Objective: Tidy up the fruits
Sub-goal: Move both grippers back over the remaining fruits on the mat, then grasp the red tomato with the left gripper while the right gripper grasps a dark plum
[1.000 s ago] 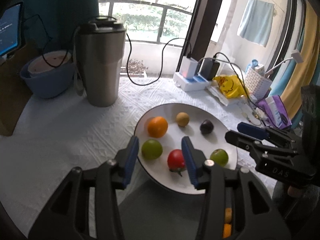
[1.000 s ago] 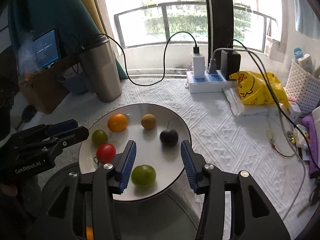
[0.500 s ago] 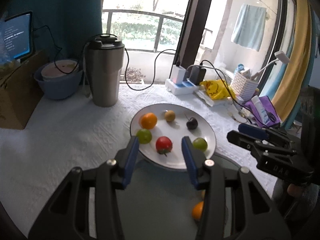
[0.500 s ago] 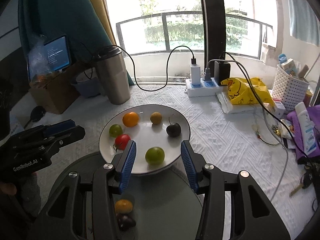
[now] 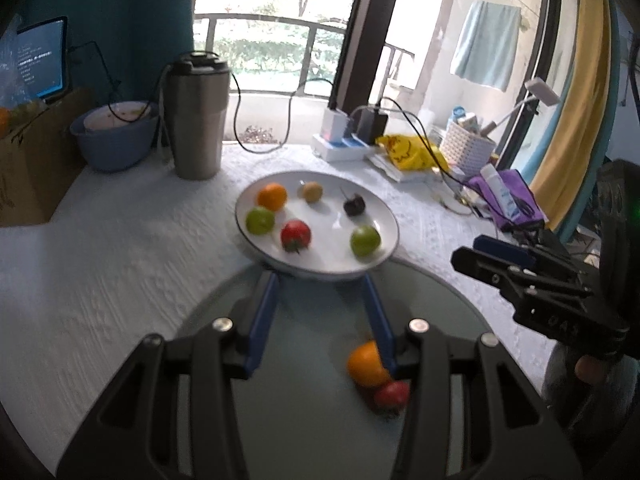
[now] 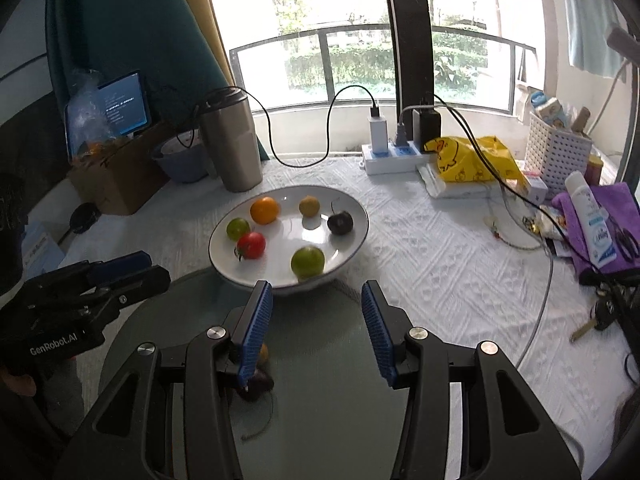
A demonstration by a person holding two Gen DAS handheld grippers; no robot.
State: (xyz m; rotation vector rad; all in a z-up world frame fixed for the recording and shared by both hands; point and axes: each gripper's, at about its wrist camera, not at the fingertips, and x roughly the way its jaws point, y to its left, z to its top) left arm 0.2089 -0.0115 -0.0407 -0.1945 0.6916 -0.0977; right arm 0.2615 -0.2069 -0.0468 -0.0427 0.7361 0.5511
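White plate (image 6: 362,216): landmark; sits on the white patterned cloth, its near rim touching or overlapping the far edge of the grey-green tray (image 6: 320,360).
Fruits on plate: six, none touching another. Orange (image 6: 264,210) and tan fruit (image 6: 309,205) on the far side; dark plum (image 6: 340,222) to the right; green fruit (image 6: 238,228) and red tomato (image 6: 251,245) to the left; second green fruit (image 6: 307,261) at the near rim.
Fruits on tray: two, just nearer than the plate and touching each other; small orange (image 5: 366,364) and dark red fruit (image 5: 392,395).
Progress (judgement): early if fruit goes from plate to tray; two placed, six left. Nearly done if the reverse. The direction cannot be settled from these views.
Left gripper (image 5: 322,320): spread wide, holds nothing, above the tray just short of the plate's near rim.
Right gripper (image 6: 317,322): spread wide, holds nothing, above the tray on the near side of the plate.
Beyond the plate: steel tumbler (image 6: 232,144) at far left, power strip (image 6: 394,158) at far right.
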